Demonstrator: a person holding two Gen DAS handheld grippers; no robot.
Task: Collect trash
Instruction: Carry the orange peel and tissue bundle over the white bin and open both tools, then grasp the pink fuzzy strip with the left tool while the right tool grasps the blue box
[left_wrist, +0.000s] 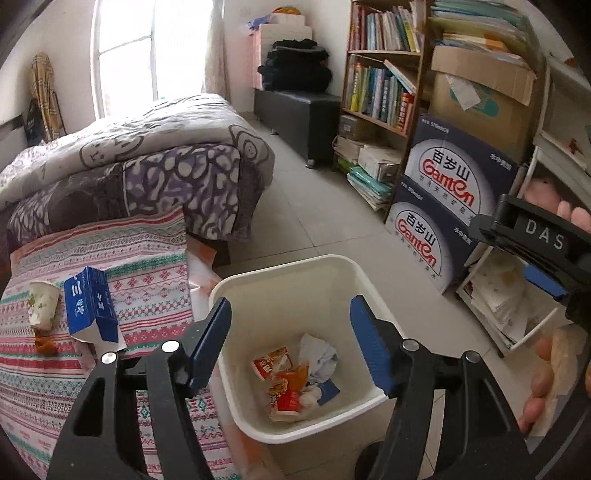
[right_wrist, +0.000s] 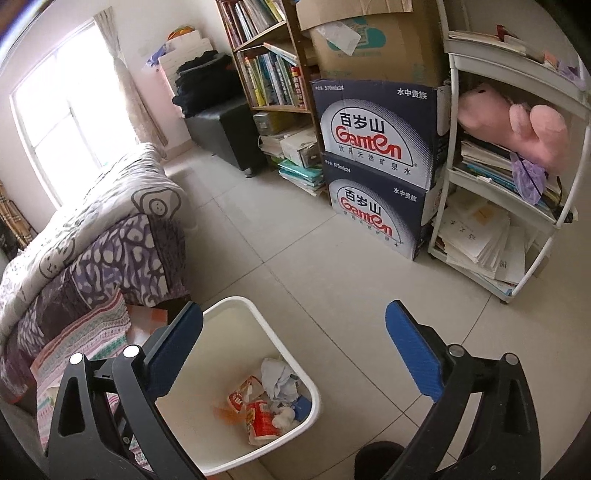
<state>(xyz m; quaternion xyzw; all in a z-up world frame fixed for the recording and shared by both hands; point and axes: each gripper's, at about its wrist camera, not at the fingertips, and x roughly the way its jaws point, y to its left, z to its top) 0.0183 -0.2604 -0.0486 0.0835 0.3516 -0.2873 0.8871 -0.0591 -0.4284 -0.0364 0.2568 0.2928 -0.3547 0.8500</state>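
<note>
A white trash bin (left_wrist: 258, 291) stands on the tiled floor beside a table with a patterned cloth (left_wrist: 147, 295). Inside lie red wrappers (left_wrist: 280, 373) and crumpled paper (left_wrist: 317, 354); the bin also shows in the right wrist view (right_wrist: 288, 354). My left gripper (left_wrist: 290, 321) is open and empty above the bin. My right gripper (right_wrist: 295, 332) is open and empty, above the bin's right rim; its body shows at the right of the left wrist view (left_wrist: 535, 243). On the table lie a blue carton (left_wrist: 92, 306), a paper cup (left_wrist: 42, 302) and a brown scrap (left_wrist: 46, 345).
A bed with a purple patterned quilt (left_wrist: 147, 166) is behind the table. Stacked Ganten water boxes (right_wrist: 376, 166), a bookshelf (left_wrist: 384, 81) and a white rack with papers and a pink plush (right_wrist: 509, 177) line the right wall. A black bench (left_wrist: 295, 110) stands farther back.
</note>
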